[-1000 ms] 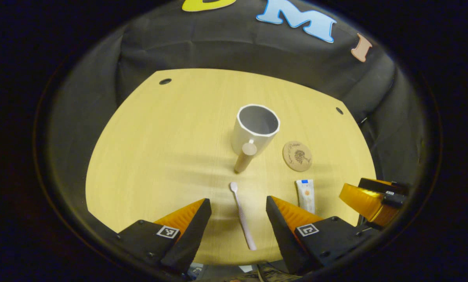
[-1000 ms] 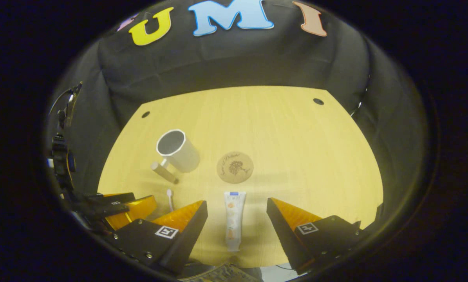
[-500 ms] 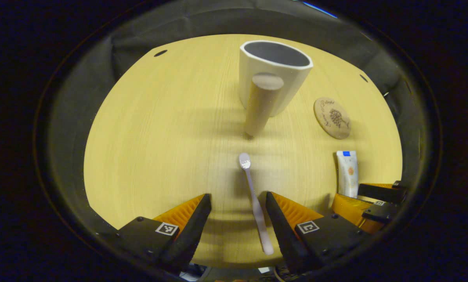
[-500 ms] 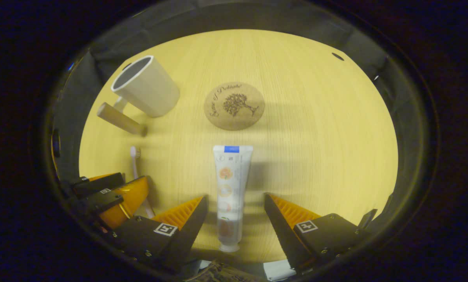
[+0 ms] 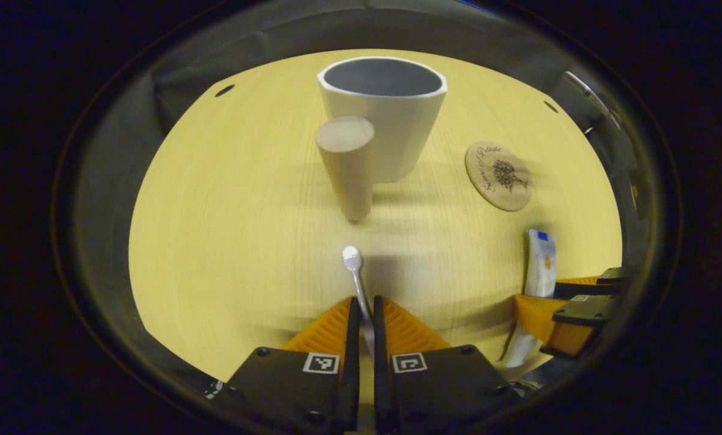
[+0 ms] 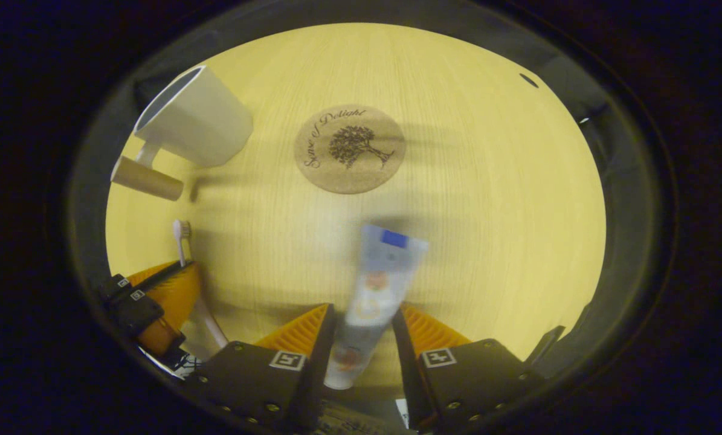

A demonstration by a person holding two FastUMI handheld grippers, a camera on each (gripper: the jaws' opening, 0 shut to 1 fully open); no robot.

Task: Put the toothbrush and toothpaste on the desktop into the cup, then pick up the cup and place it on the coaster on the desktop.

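1. left gripper (image 5: 361, 317) pinched tight on the toothbrush (image 5: 356, 278), right gripper (image 6: 364, 326) squeezing the toothpaste (image 6: 373, 290), both low by the desk (image 6: 487, 181).
2. cup (image 5: 385, 115) empty, coaster (image 6: 350, 148) bare, so basically everything's left.

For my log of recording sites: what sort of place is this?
Likely a staged recording booth, not a real bathroom: a bare wooden desktop backed by black cloth, with a cup, coaster, toothbrush and toothpaste laid out.
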